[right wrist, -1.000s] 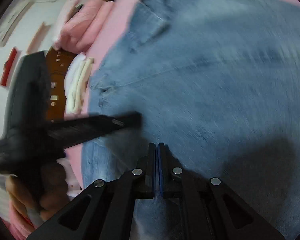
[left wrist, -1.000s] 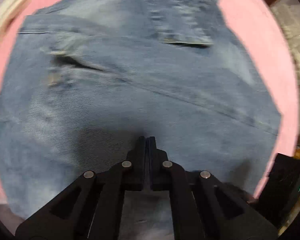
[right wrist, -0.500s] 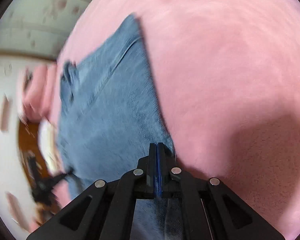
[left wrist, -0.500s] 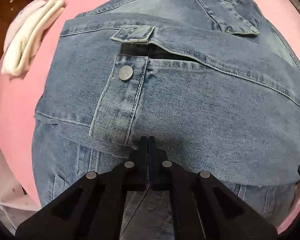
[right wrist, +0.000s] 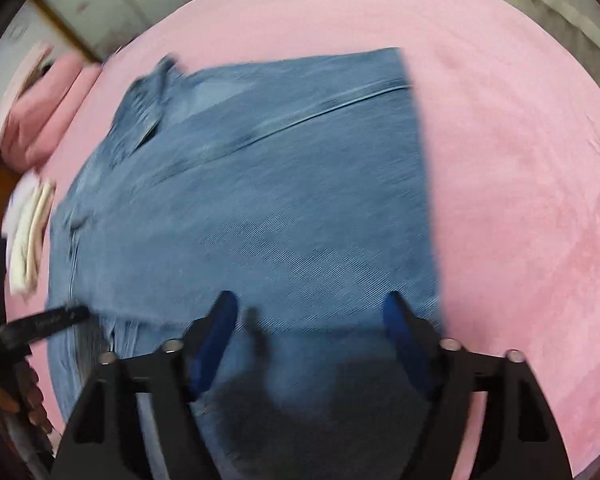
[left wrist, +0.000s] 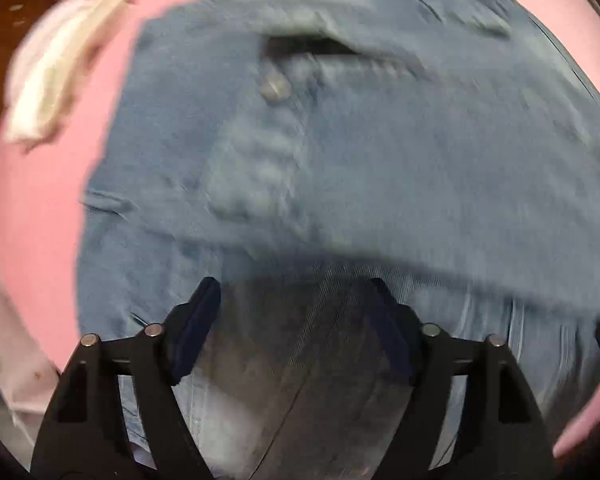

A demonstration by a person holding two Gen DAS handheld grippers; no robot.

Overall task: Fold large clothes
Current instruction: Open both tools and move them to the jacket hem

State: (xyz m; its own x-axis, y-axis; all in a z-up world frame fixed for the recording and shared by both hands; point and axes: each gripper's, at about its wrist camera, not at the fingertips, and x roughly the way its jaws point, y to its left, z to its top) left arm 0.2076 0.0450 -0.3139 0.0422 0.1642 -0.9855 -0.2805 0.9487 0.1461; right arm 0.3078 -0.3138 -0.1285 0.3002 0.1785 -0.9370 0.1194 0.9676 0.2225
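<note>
A blue denim jacket (left wrist: 380, 168) lies folded on a pink bedspread (left wrist: 52, 208); its cuff with a metal button (left wrist: 275, 87) lies on top. It also shows in the right wrist view (right wrist: 260, 208), collar at the far left. My left gripper (left wrist: 294, 292) is open and empty, just above the near folded edge. My right gripper (right wrist: 310, 308) is open and empty over the jacket's near right part. The left gripper shows at the left edge of the right wrist view (right wrist: 40, 322).
Folded white cloth (left wrist: 56, 72) lies on the pink bedspread left of the jacket, also in the right wrist view (right wrist: 28, 236). Pink pillows (right wrist: 44, 112) lie at the far left. Bare pink bedspread (right wrist: 520, 200) stretches right of the jacket.
Both grippers were shut on denim and have opened, letting go of the jacket. The folded-over part now lies flat. Both views are blurred by motion.
</note>
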